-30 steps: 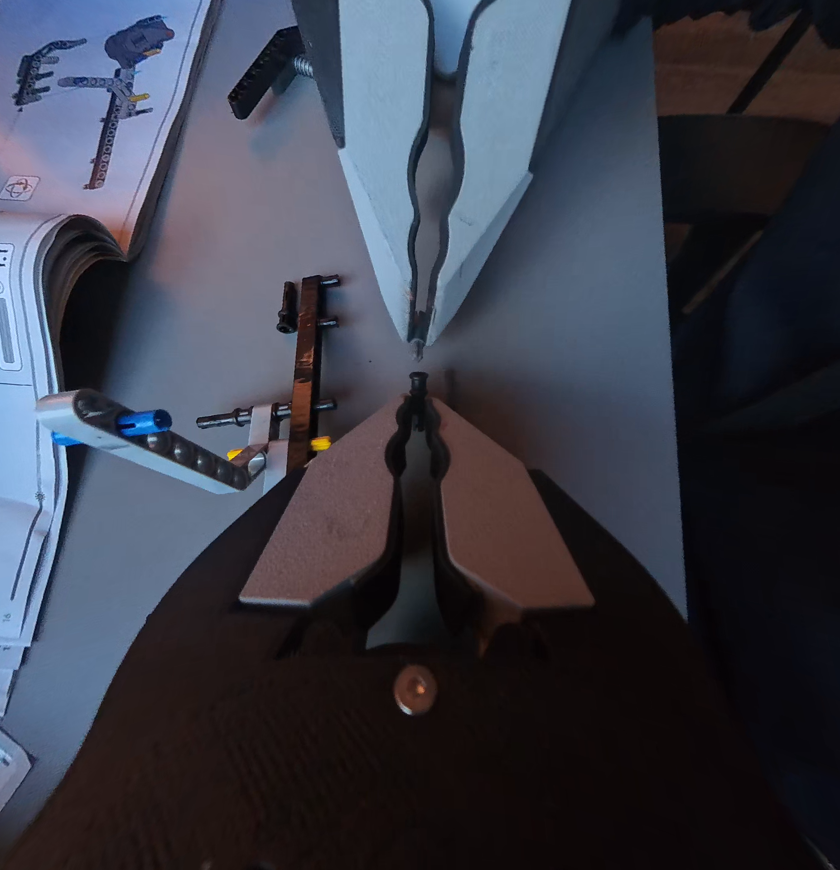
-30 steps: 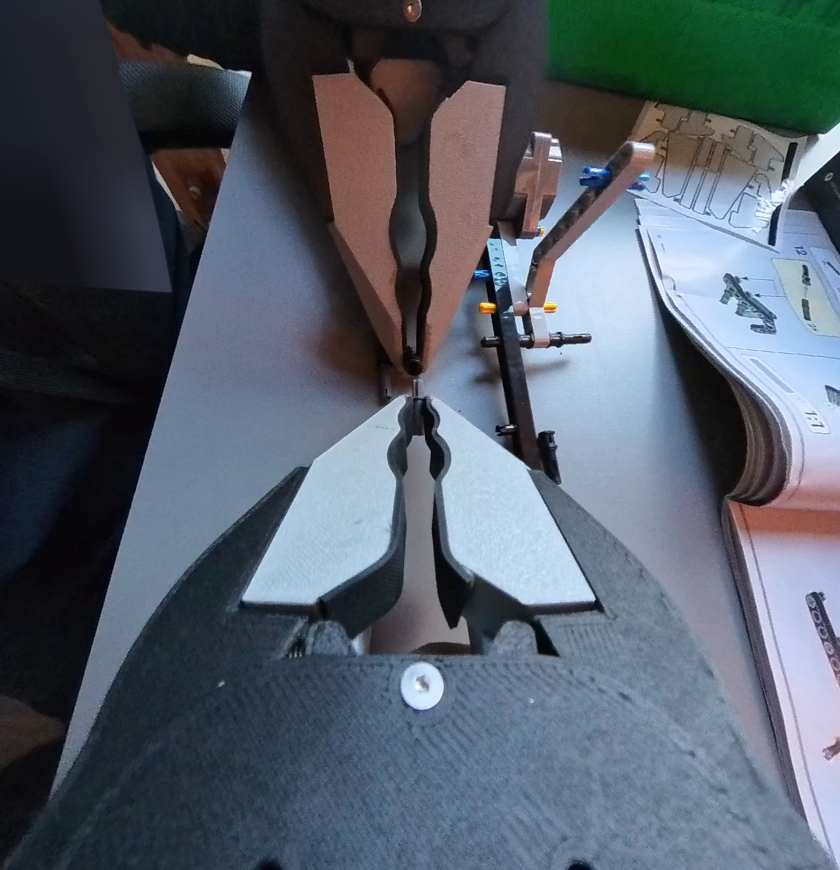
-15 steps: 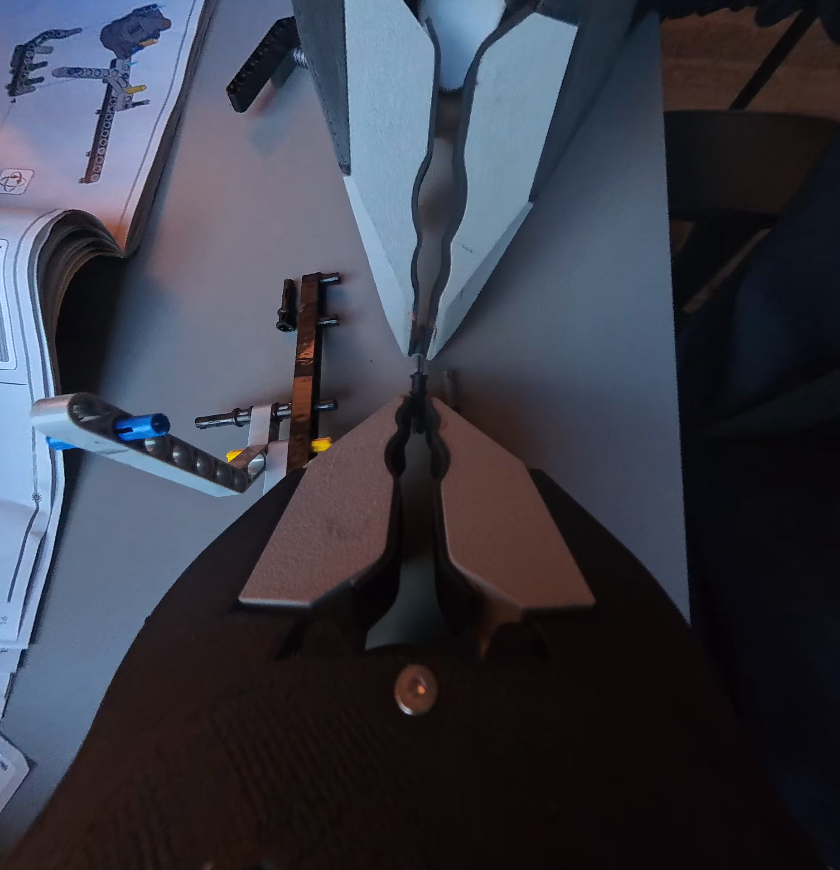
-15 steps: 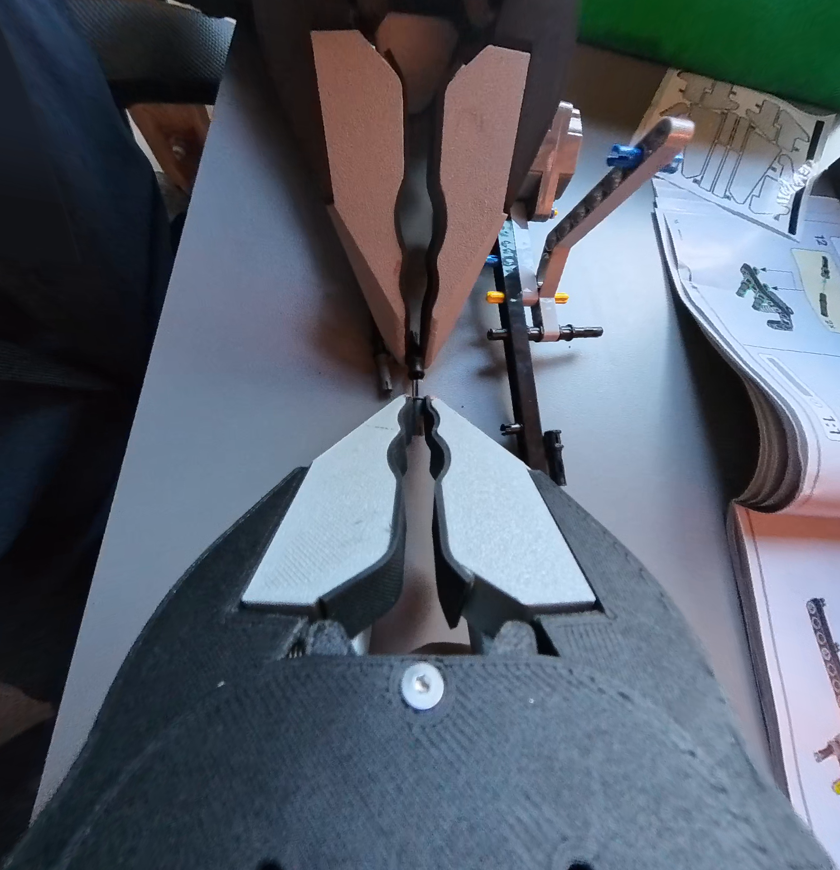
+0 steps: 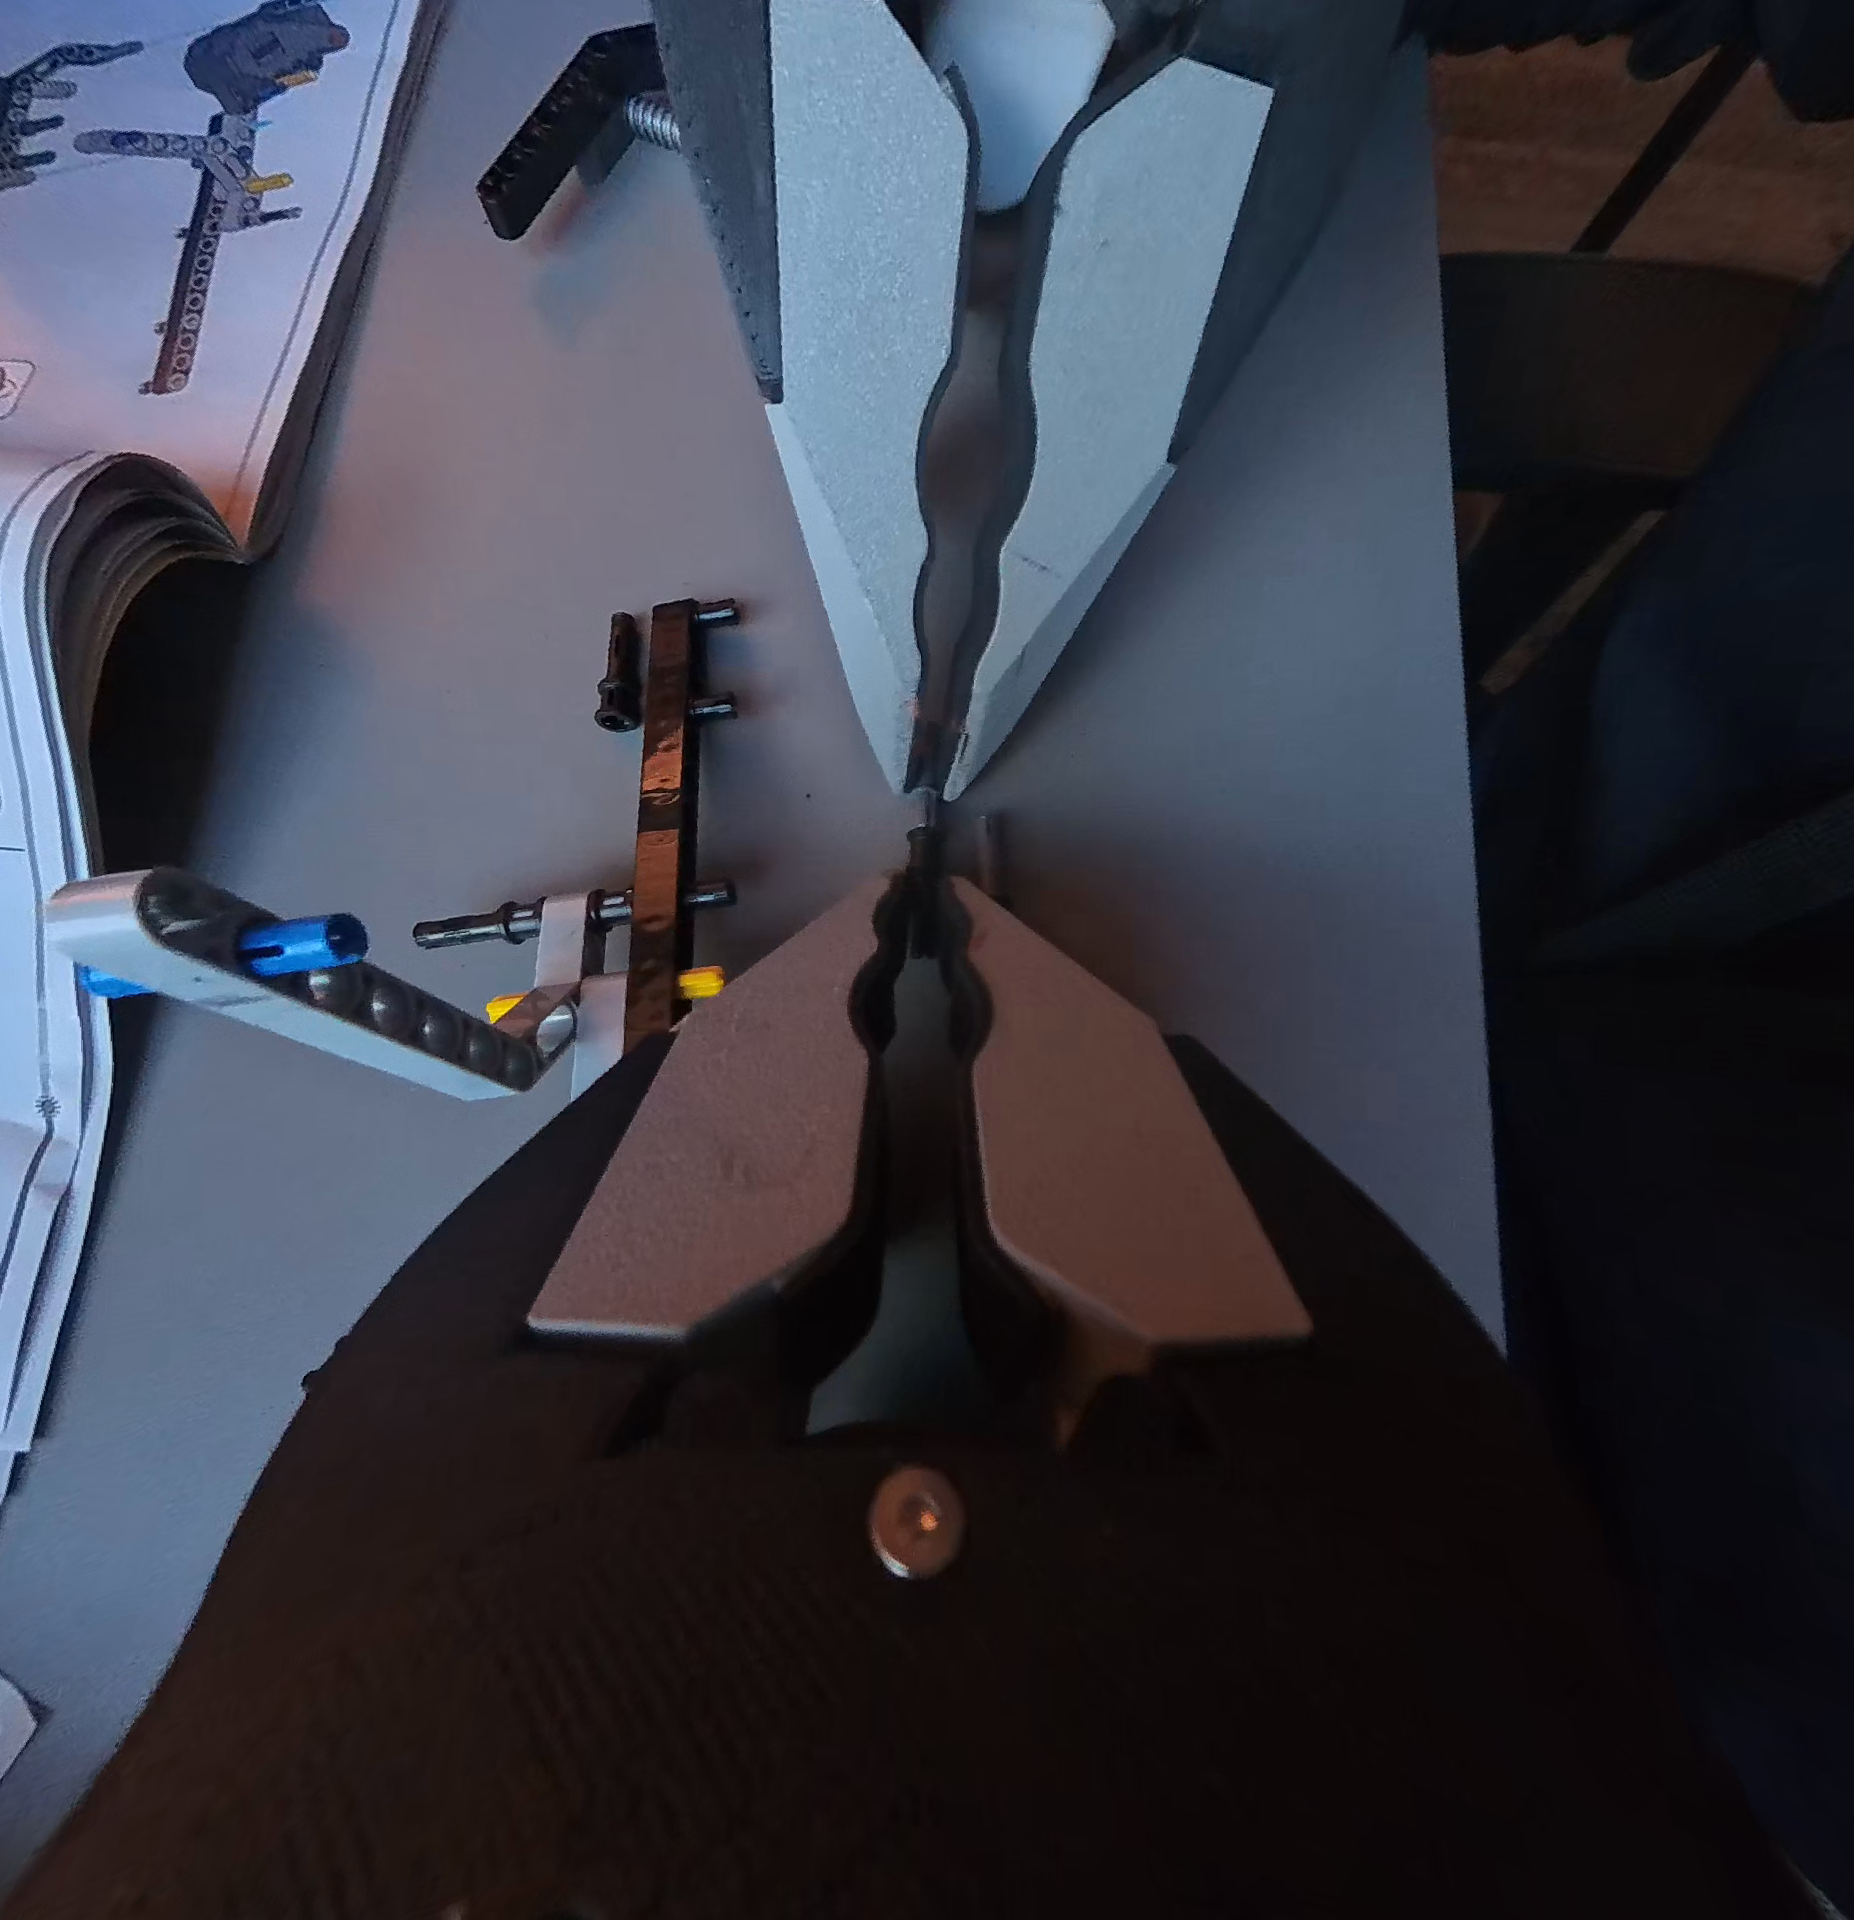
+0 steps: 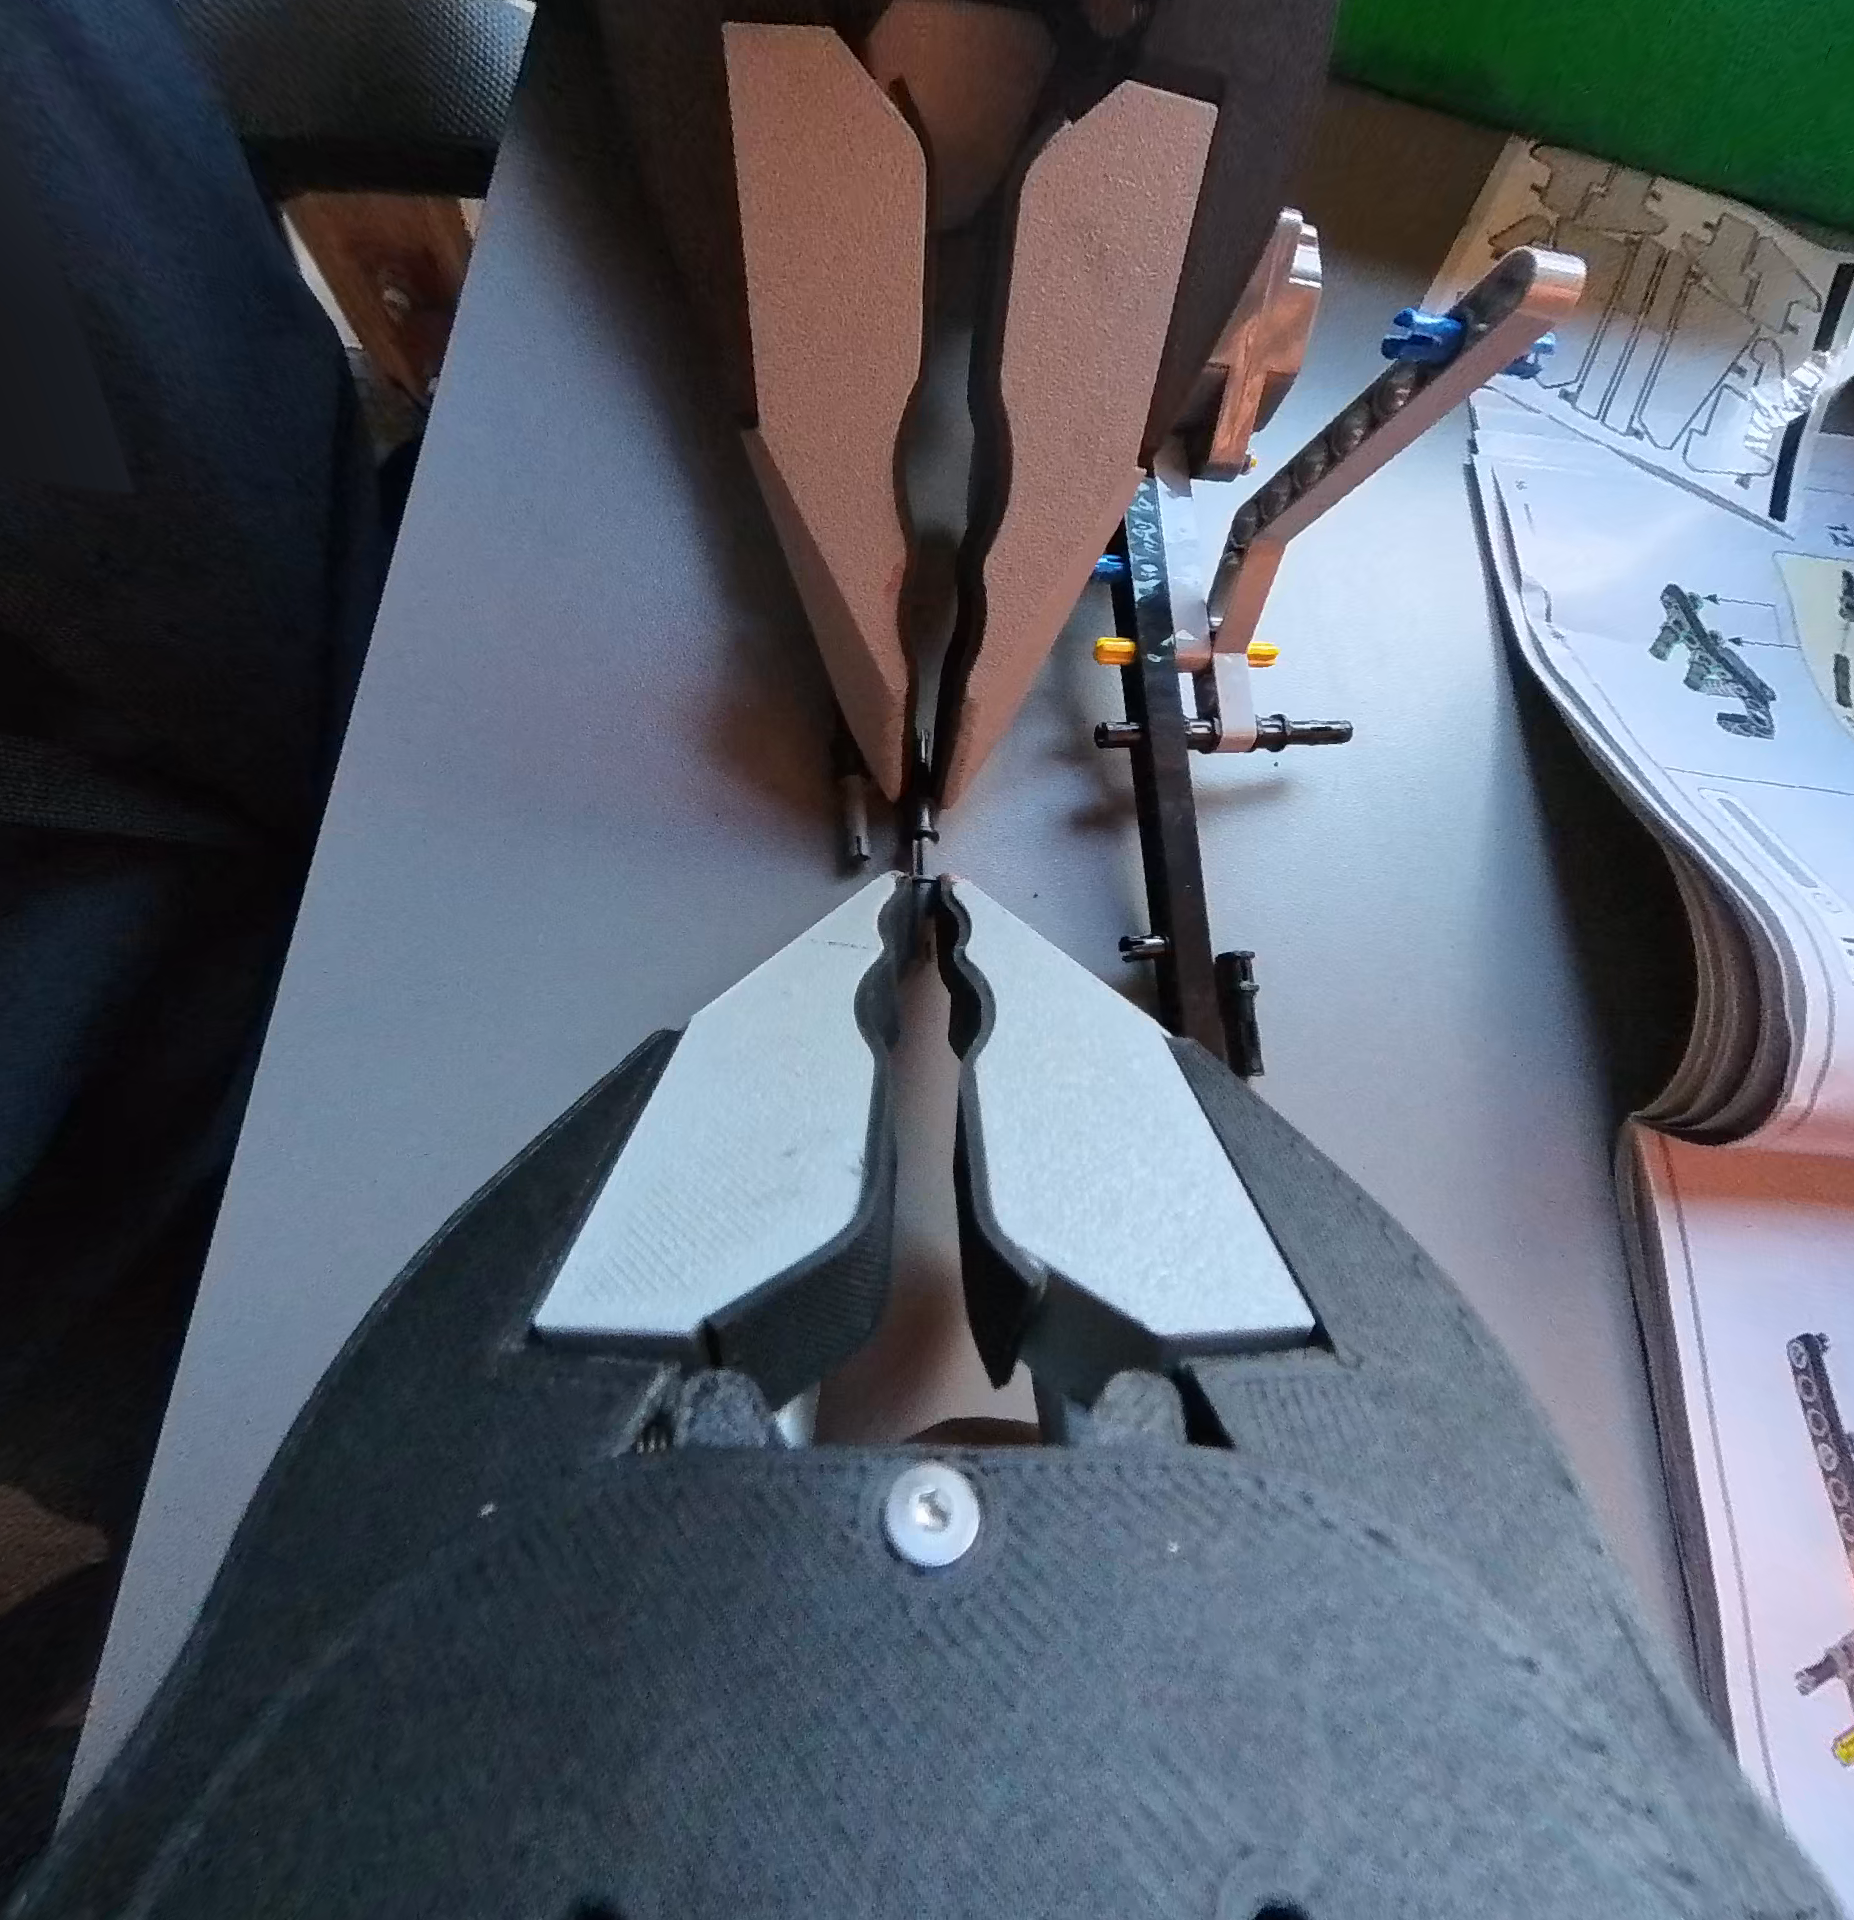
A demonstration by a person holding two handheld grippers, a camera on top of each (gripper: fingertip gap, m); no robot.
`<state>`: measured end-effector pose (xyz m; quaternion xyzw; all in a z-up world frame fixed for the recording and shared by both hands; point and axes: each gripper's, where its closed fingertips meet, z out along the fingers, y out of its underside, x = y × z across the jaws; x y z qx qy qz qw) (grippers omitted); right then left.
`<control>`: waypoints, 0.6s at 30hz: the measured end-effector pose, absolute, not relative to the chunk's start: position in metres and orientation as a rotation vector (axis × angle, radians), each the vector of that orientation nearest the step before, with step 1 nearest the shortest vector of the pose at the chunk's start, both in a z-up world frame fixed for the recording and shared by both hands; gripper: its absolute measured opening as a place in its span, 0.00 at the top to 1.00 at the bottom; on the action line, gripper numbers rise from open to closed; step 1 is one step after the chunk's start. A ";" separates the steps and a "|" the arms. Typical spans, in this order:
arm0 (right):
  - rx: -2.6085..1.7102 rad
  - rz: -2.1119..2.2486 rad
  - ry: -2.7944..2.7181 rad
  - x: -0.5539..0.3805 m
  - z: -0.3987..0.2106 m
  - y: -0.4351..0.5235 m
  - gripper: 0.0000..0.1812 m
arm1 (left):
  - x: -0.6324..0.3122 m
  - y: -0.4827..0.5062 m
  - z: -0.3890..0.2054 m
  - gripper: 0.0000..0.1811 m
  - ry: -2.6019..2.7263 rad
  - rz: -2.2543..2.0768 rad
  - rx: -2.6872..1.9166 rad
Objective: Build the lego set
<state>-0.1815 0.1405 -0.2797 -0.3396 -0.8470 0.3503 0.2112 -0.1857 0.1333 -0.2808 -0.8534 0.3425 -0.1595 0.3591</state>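
Closing in over the last second, the two grippers now meet almost tip to tip, where a clear gap lay between them before.

From the left wrist view, the left gripper (image 5: 918,902) has its jaws pinching a small black pin (image 5: 919,868) that pokes out ahead of the tips. Straight ahead, the right gripper (image 5: 933,764) points back at it, jaws pressed on a tiny light-tipped piece (image 5: 925,800). Holding both pieces nose to nose looks meant for pushing one into the other in mid-air, above the bench (image 5: 1214,831). Left of the jaws lies the black beam assembly (image 5: 665,810) with its grey angled arm (image 5: 310,987). Farther left is the instruction booklet (image 5: 102,260).

From the right wrist view, the right gripper (image 6: 921,883) shows the two pieces apparently touching. It alone shows a loose dark pin (image 6: 853,831) lying on the bench just left of the tips. To the right of the jaws, the assembly's far side shows, with a spare black pin (image 6: 1241,992) beside it.
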 end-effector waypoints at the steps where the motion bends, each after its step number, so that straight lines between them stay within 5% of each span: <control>1: -0.942 0.968 -2.353 -0.182 -0.280 0.141 1.00 | -0.186 0.133 -0.281 0.99 0.882 -0.413 -2.202; 18: -0.882 0.826 -2.323 -0.186 -0.280 0.143 1.00 | -0.186 0.140 -0.281 0.99 0.831 -0.423 -2.225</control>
